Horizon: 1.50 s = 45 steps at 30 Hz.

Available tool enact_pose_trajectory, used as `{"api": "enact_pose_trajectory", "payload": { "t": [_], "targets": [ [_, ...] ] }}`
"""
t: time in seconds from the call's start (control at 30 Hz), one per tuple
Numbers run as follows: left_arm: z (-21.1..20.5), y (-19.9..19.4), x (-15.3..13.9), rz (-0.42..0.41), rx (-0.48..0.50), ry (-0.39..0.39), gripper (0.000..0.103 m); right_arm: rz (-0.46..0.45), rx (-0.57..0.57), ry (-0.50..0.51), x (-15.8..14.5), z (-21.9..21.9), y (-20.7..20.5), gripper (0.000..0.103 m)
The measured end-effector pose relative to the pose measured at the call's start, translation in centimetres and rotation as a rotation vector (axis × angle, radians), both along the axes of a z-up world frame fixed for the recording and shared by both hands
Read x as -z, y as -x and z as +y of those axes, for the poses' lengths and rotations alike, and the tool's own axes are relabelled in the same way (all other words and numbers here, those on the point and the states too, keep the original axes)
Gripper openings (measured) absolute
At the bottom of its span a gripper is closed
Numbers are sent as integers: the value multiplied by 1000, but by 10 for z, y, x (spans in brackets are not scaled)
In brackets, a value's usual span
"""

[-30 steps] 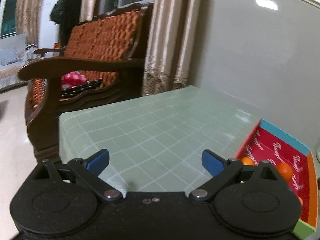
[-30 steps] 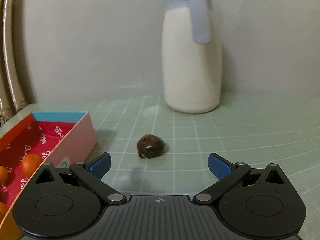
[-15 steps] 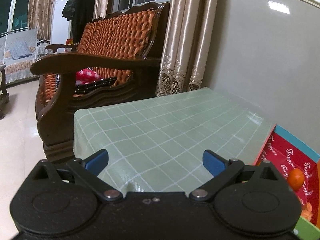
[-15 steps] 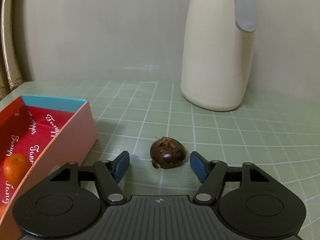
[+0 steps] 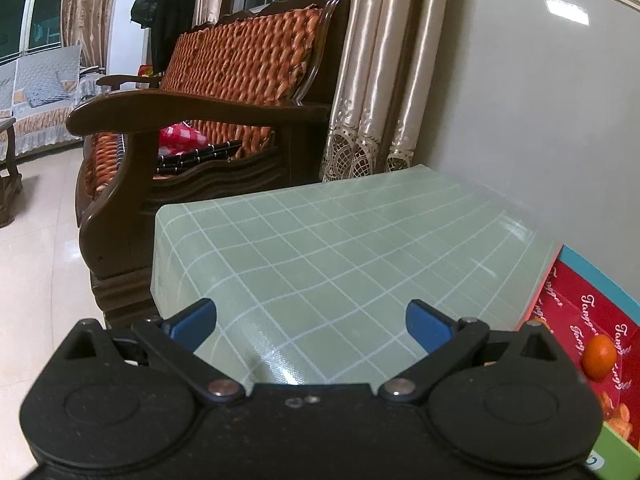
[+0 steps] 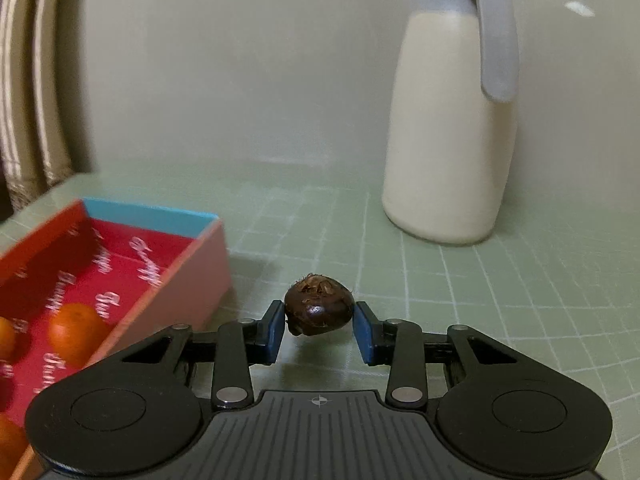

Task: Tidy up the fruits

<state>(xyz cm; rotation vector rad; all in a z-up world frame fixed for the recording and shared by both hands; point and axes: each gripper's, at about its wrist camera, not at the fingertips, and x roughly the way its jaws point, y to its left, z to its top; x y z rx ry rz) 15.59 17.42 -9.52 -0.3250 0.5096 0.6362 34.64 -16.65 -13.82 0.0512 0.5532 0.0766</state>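
Since a second ago: the right gripper point(image 6: 319, 330) has advanced on the dark brown fruit point(image 6: 319, 305) and drawn its blue pads point(image 6: 362, 332) in from wide apart; they now press the fruit from both sides, just right of the box's point(image 6: 188, 276) pink wall. Whether the fruit has left the tablecloth point(image 6: 500, 280) I cannot tell. The left gripper point(image 5: 311, 322) has swung away from the box point(image 5: 624, 324), so less of the box shows at that view's right edge.

Counts:
- one dark brown fruit, rounded and glossy, with a rough tuft on top
- in the right wrist view, one whole orange fruit point(image 6: 76, 334) in the box, plus parts of two more cut by the left edge
- in the left wrist view, one small orange fruit point(image 5: 599, 354) on the red lining, with bits of others behind the gripper body
- one box, red inside with white script, blue far wall
- one cream jug point(image 6: 448, 128) with a grey handle, upright at the wall, well apart from the fruit
- one wooden sofa point(image 5: 208, 128) past the table's far edge, curtains point(image 5: 384, 80) beside it

Pose: right gripper low and level over the cloth, pointing toward the wall. Left gripper held above bare checked cloth, fingers spread wide, nothing between them, aimed toward the sofa.
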Motion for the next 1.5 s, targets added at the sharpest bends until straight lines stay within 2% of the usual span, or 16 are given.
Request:
{"api": "enact_pose_trajectory", "payload": {
  "t": [0.2,0.47,0.6,0.8,0.83,0.9,0.93,0.97,1.13,1.23,1.33,1.4,1.43,1.5],
  "targets": [
    [4,1,2,8,-1,18,95,-112,-78,9,-23,17,30,37],
    [7,5,0,-7,1,22,95,-211,-300,-36,-46,54,70,38],
    [7,6,-1,-16,2,25,95,-201,-400,-11,-41,81,85,38],
    [5,7,-4,-27,15,10,95,-142,-428,11,-27,103,86,38],
    [5,7,-5,-29,17,7,95,-136,-429,10,-25,102,87,40],
    [3,6,-5,-29,26,0,95,-138,-430,3,-24,98,87,60],
    [1,5,-6,-28,32,-5,95,-147,-422,1,-24,98,88,76],
    [0,5,-6,-29,37,-11,95,-161,-411,-3,-27,96,92,81],
    [-15,2,-10,-42,86,-90,96,-179,-339,-72,-48,70,110,81],
    [-33,2,-14,-49,162,-158,96,-159,-302,-136,-63,48,128,81],
    [-49,8,-23,-46,268,-189,96,-166,-257,-124,-79,29,154,82],
    [-58,20,-33,-53,319,-190,96,-172,-233,-108,-89,18,171,89],
    [-63,27,-40,-56,343,-192,97,-172,-220,-105,-94,13,180,96],
    [-72,41,-55,-61,387,-190,97,-183,-192,-114,-106,4,197,99]
  ]
}}
